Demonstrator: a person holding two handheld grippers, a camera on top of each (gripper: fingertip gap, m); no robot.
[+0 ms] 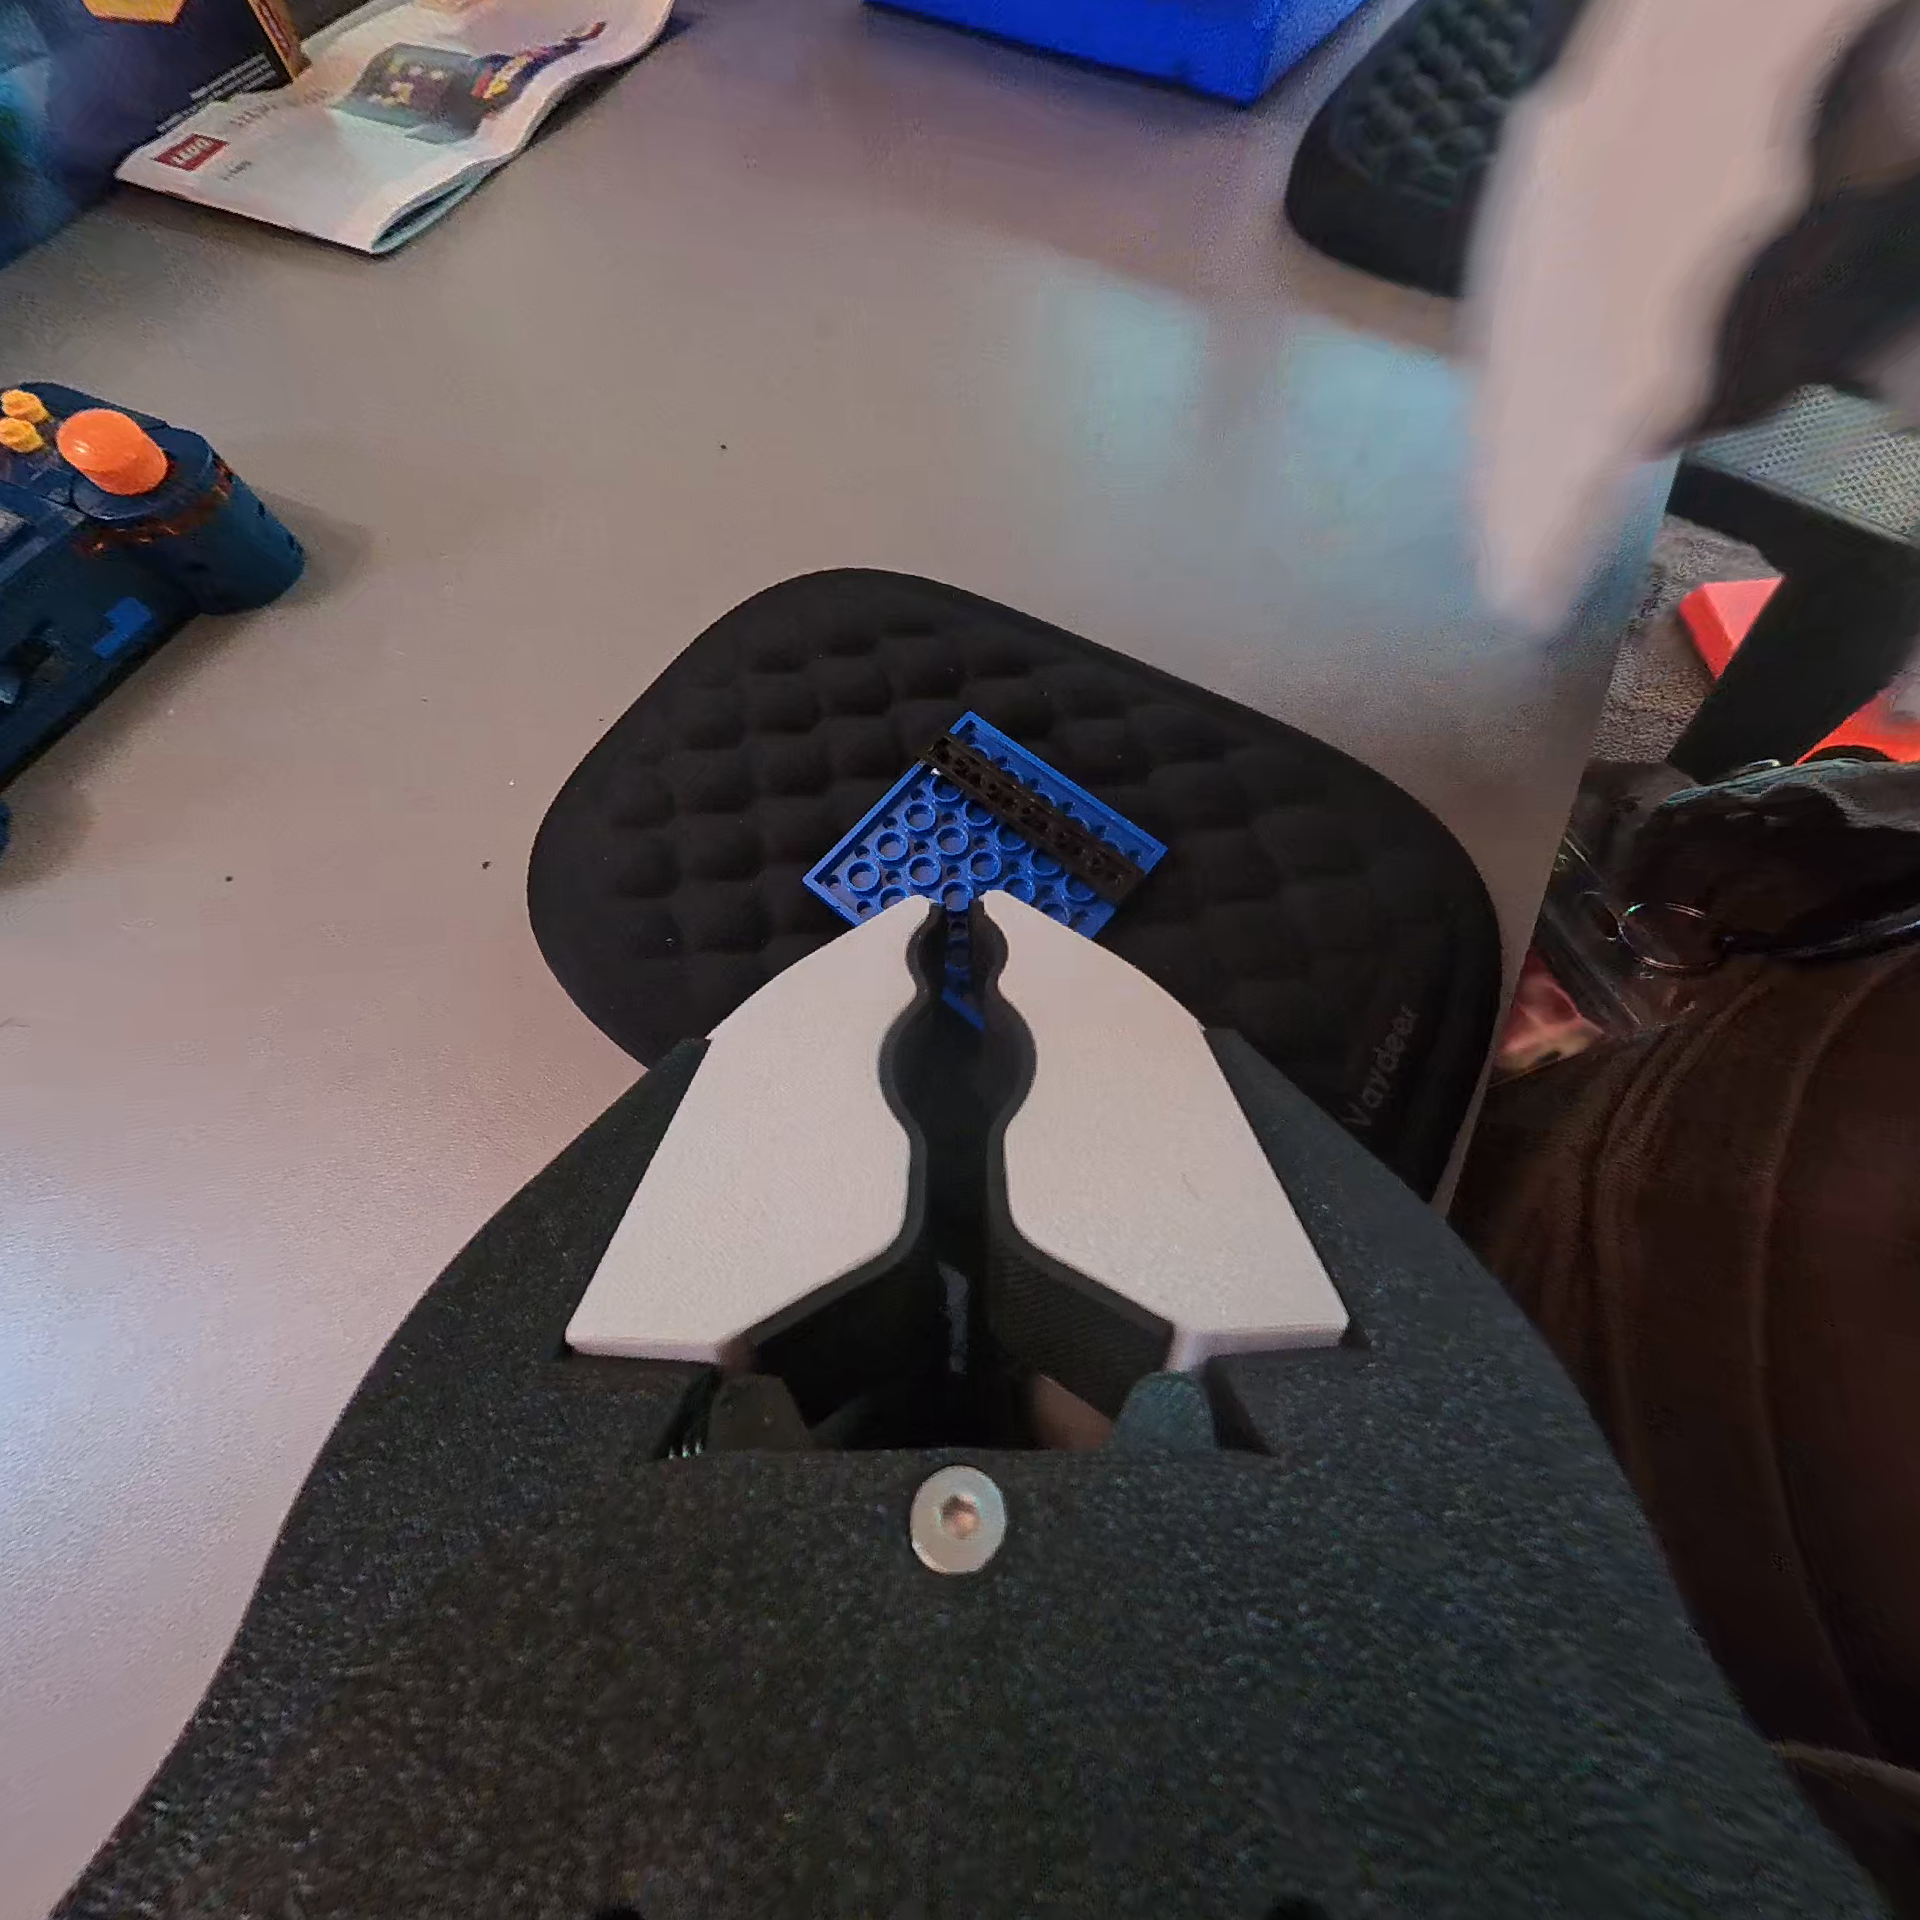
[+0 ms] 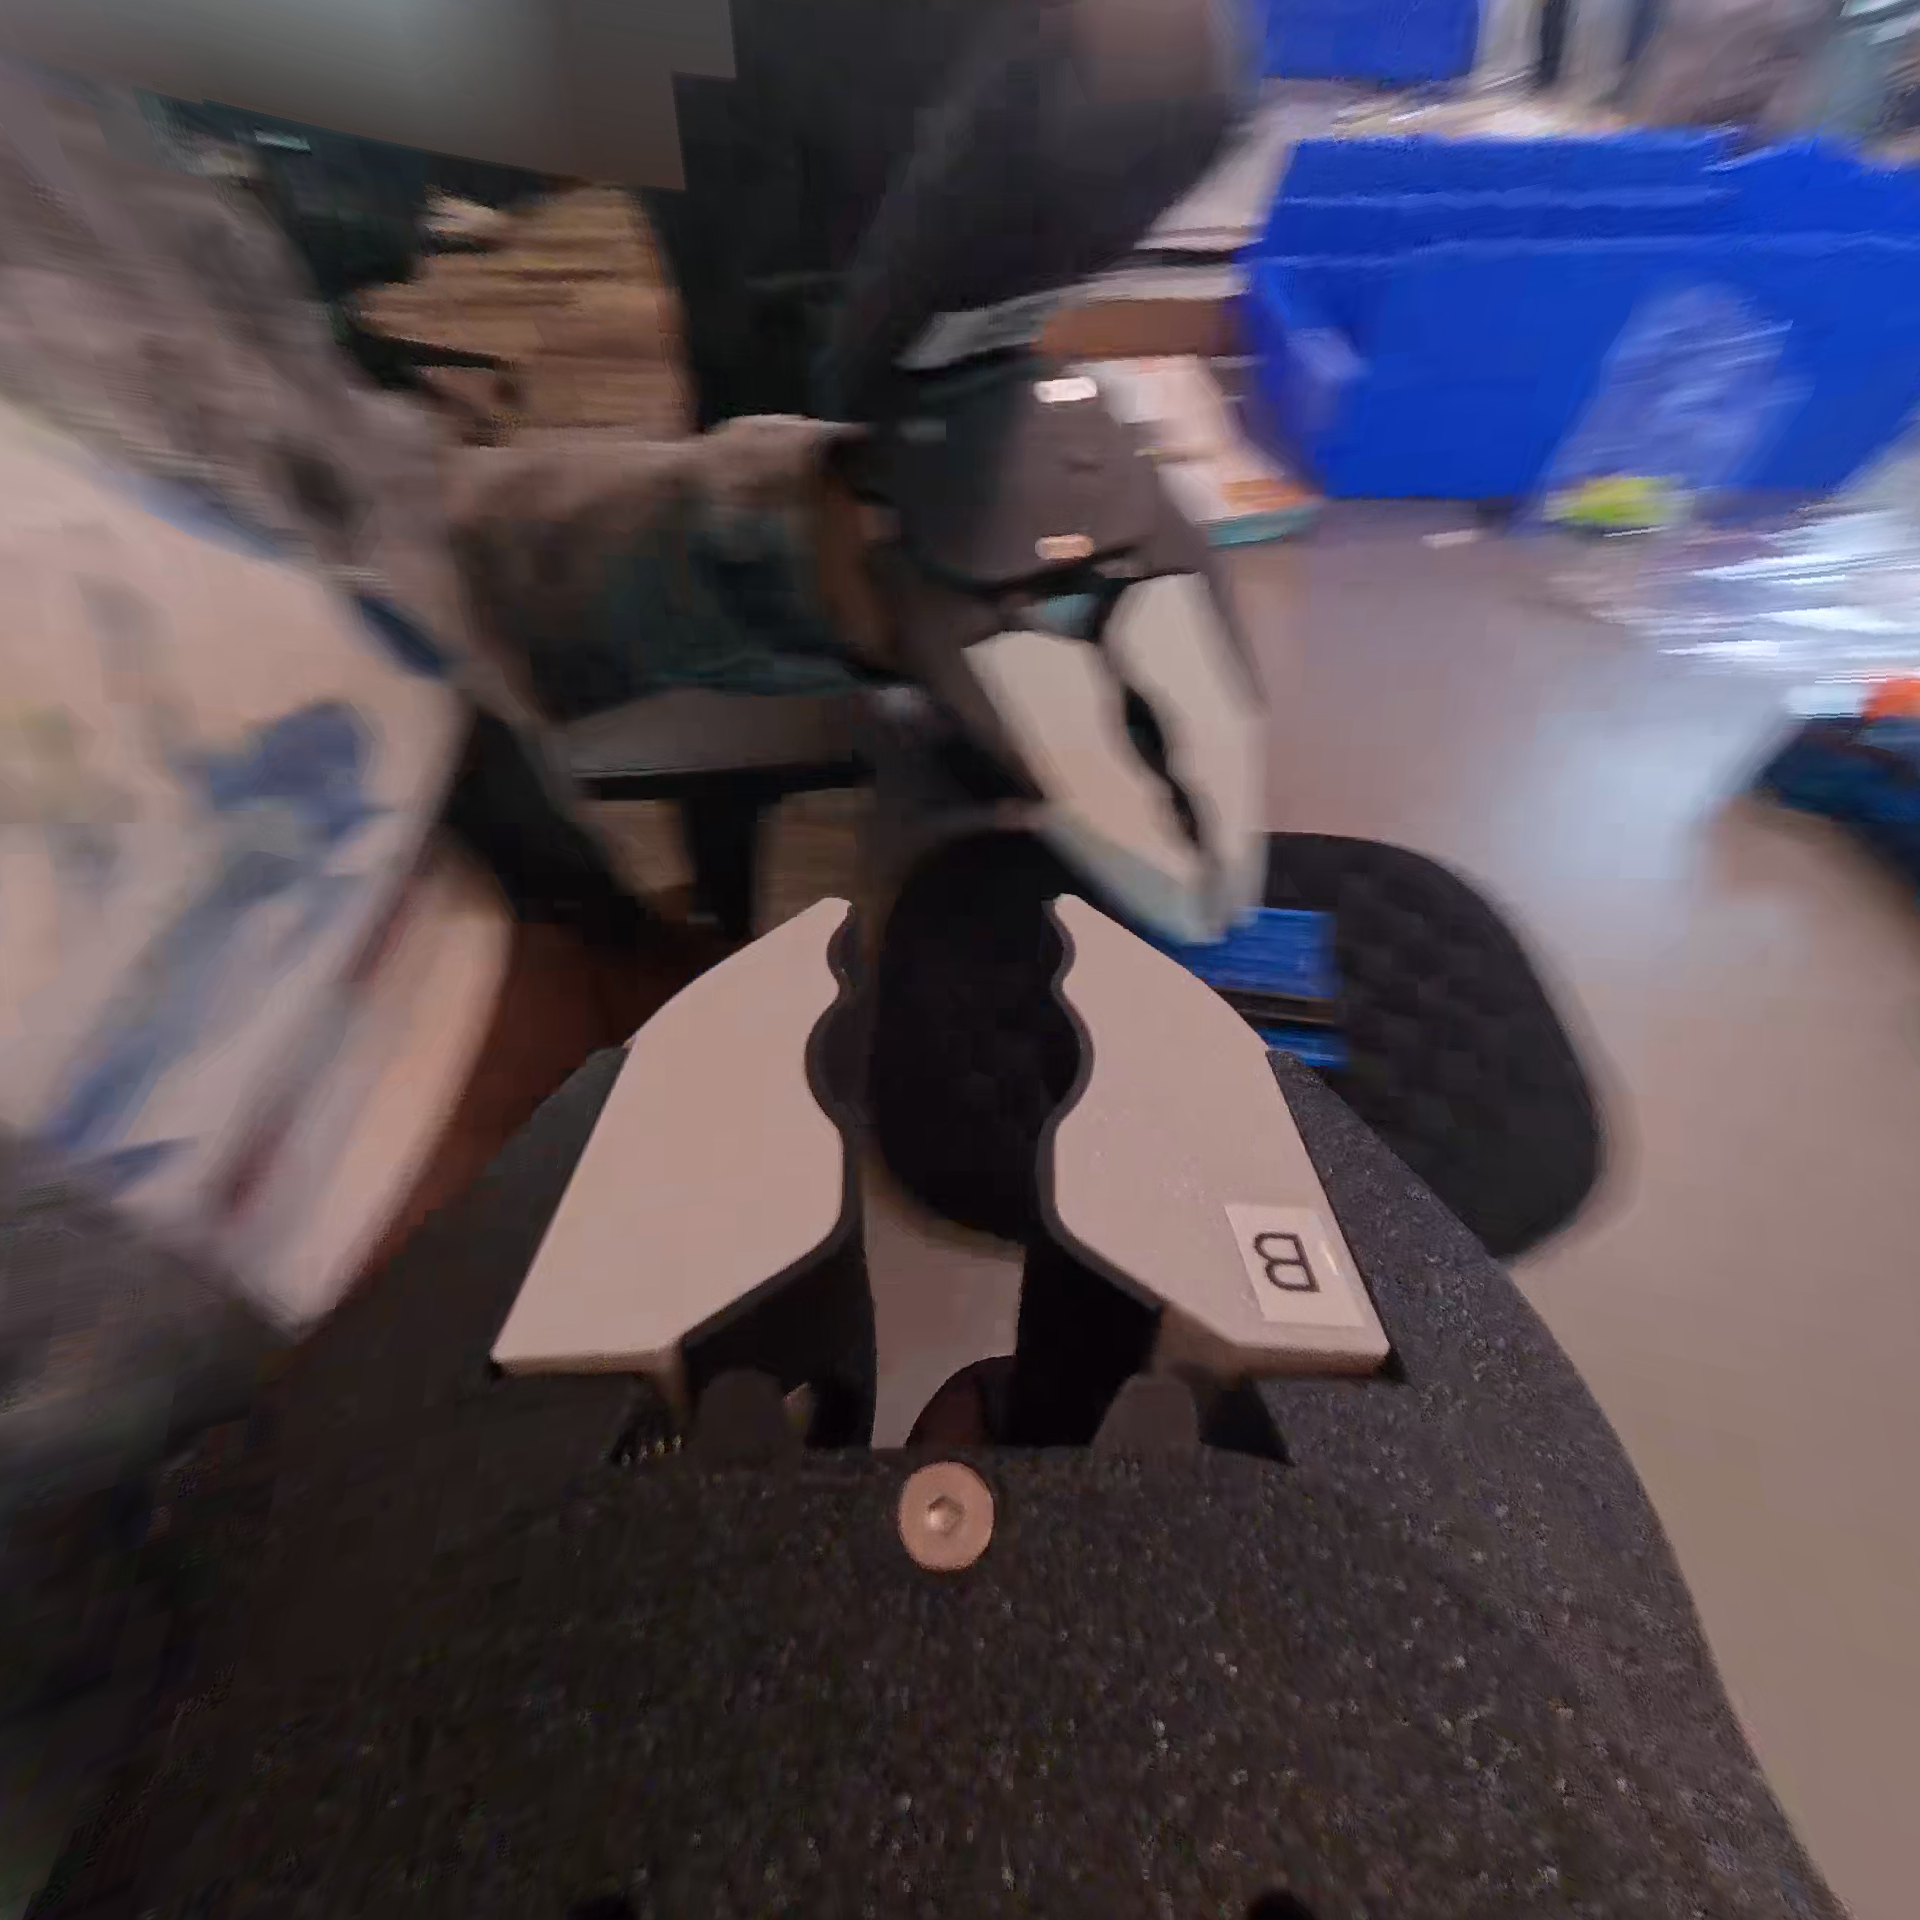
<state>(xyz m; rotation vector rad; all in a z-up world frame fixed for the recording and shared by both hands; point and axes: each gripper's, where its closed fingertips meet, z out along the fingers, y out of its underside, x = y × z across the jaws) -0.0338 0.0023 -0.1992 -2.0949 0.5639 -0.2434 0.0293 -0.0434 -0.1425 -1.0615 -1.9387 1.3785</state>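
The left gripper (image 1: 956,906) pinches the near edge of a blue plate (image 1: 971,842) lying on a black pad (image 1: 727,790), a black strip (image 1: 1039,805) already pressed across it. The right gripper (image 2: 951,914) hovers apart, empty, slightly open.

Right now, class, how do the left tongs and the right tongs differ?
The left tongs are shut on a blue plate lying on the black pad; the right tongs are open and hold nothing. The left view is sharp, the right view blurred by motion. Both have pale fingers on a black body.
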